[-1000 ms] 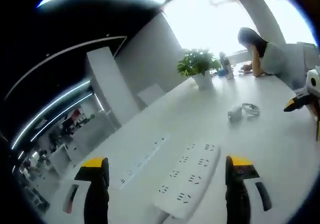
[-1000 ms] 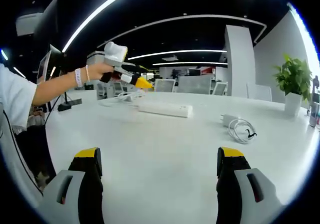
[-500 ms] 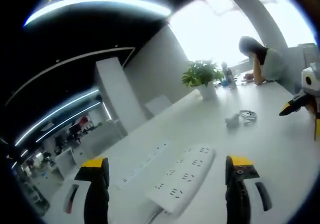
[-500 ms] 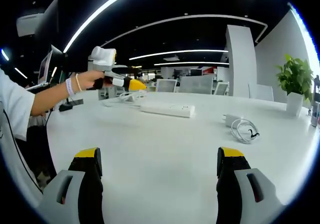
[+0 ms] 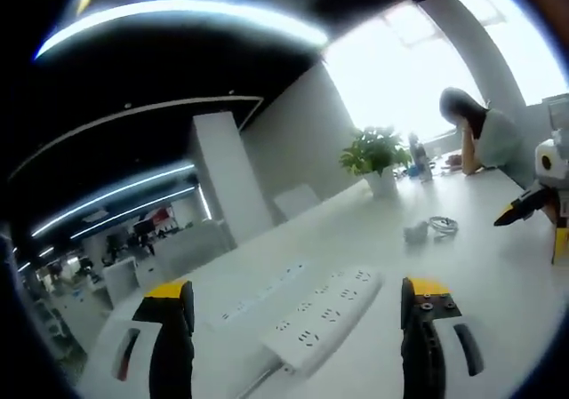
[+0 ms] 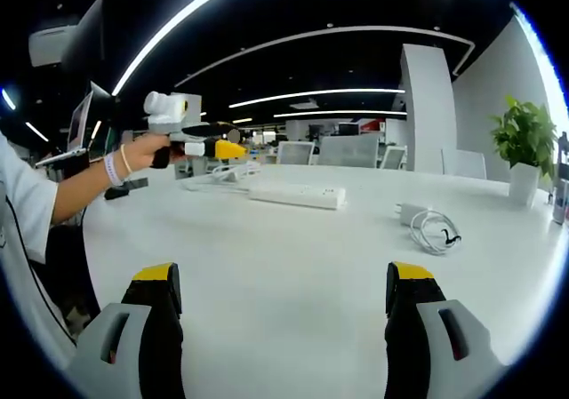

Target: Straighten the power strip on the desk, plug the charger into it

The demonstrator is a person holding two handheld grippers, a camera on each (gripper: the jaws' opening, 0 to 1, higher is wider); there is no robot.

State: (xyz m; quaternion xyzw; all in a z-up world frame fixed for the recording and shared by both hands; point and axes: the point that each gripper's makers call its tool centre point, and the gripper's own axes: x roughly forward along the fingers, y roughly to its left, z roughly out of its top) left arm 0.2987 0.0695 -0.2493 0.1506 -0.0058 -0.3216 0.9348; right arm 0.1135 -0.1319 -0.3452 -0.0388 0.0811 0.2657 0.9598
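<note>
Left gripper [image 5: 297, 315] spread, framing power strip [image 5: 323, 318] at 12 o'clock for straightening; right gripper [image 6: 287, 315] spread, empty, charger [image 6: 407, 212] waiting at 1 o'clock

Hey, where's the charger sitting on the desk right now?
In the right gripper view the charger lies on the white desk right of centre, its coiled cable beside it, between the power strip and the potted plant.

Plant: a potted plant [image 5: 374, 155] stood at 1 o'clock in the left gripper view, on the desk's far end.
Person: a seated person [image 5: 480, 137] leaned on the desk [image 6: 293, 266] at 2 o'clock.
Chairs: chairs [image 6: 342, 150] stood at 12 o'clock beyond the desk in the right gripper view.
</note>
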